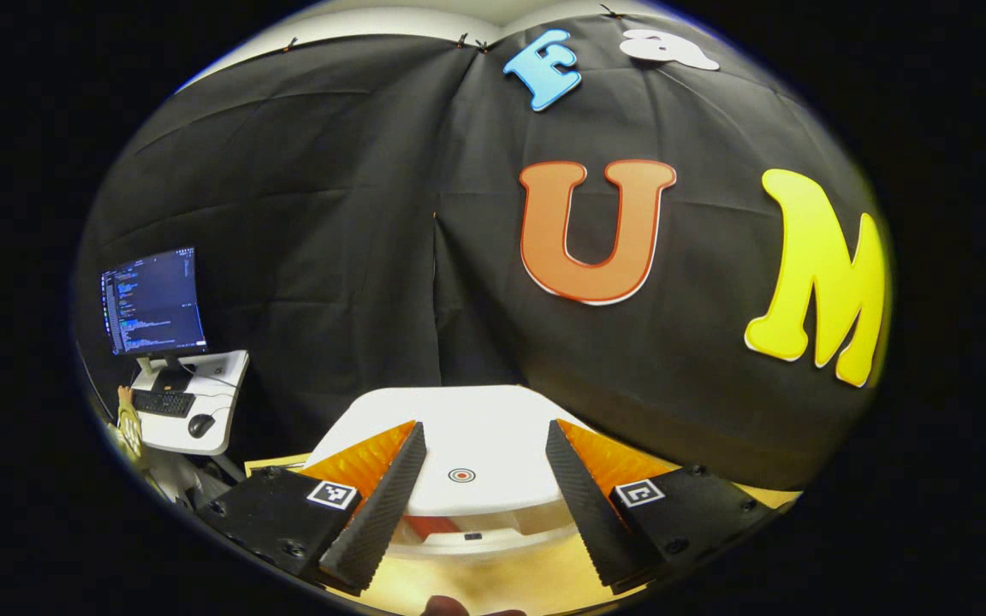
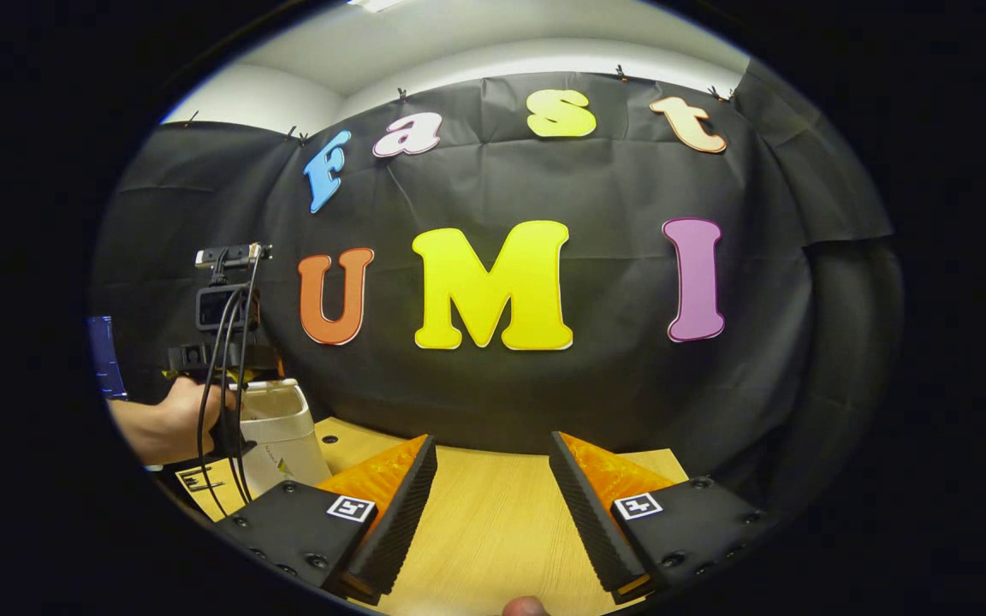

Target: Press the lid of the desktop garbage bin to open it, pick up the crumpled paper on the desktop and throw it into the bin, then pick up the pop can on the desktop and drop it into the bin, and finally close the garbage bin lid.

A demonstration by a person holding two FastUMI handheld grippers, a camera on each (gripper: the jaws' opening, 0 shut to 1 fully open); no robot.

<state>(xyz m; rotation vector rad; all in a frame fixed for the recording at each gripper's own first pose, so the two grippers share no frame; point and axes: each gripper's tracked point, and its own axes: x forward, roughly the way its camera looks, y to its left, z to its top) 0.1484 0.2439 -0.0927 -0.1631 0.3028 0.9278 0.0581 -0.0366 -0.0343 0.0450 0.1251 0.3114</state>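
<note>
In the left gripper view, the left gripper (image 1: pixel 484 505) is at the bottom of the frame with its two fingers spread wide apart and nothing between them. Just behind the gap, in the lower centre of the frame, stands the white garbage bin (image 1: pixel 459 530). Its lid (image 1: pixel 467 428) is white and rounded, and it carries a small red round mark (image 1: pixel 461 475) near the front edge. The lid seems a little raised, because a thin dark and reddish gap shows under its front edge, but I cannot tell how far it is open. The bin stands on a light wooden desktop (image 1: pixel 501 582), which shows at the very bottom of the frame. At the left edge of the frame there is a monitor (image 1: pixel 153 301) on a small white stand (image 1: pixel 223 385), with a keyboard (image 1: pixel 164 402) and a mouse (image 1: pixel 200 424) on it.

In the right gripper view, the right gripper (image 2: pixel 491 513) is at the bottom of the frame, and its fingers are also spread wide and hold nothing. Under them lies the bare wooden desktop (image 2: pixel 493 513). In the lower left of this frame the garbage bin (image 2: pixel 283 436) stands on the desktop, near the booth wall. Just beside the bin, a person's hand (image 2: pixel 181 415) holds the other gripper's handle, with a camera (image 2: pixel 219 306) and black cables (image 2: pixel 228 402) on it; its fingers are hidden there.
</note>
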